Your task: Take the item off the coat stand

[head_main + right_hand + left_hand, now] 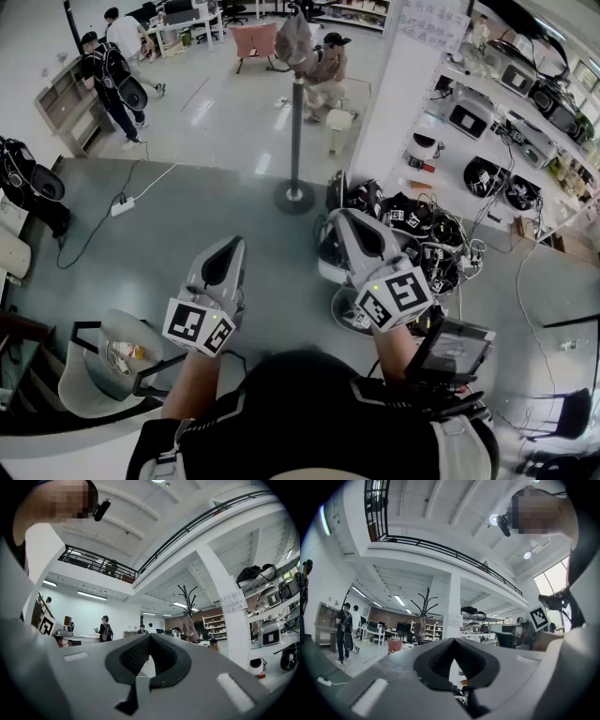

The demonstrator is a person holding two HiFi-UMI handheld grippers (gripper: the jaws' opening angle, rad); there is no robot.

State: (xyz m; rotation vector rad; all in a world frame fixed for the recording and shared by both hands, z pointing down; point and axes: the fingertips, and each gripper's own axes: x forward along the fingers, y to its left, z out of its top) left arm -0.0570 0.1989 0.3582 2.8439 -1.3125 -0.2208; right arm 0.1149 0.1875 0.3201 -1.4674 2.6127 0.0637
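Two sets of jaws are recorded as closed. On the left gripper (453, 640) the tips are seen pressed together, with only the hollow between the dark ribbed pads (436, 660) left open behind them; nothing is held. The right gripper (150, 637) is found in the same state, tips together and empty.

In the head view the left gripper (230, 248) and the right gripper (343, 221) are held side by side, apart from each other and roughly level. Both are pointed towards the coat stand (296, 122), which is set well ahead of them on the grey floor (187, 216).

The item (293, 39) is hung at the top of the stand, untouched by either gripper. It is pale grey; its kind cannot be determined. The hooks are covered by it in the head view.

In the left gripper view the coat stand (424, 603) is shown with branching hooks, and the item (423, 623) hangs below them. The lower pole and base are hidden behind the gripper body. The right gripper view shows the coat stand (186, 597) and the item (190, 629) cut off likewise.

A crouching person (328, 66) is seen just behind the stand. A pile of dark gear (412, 225) is partly blocked by the right gripper.
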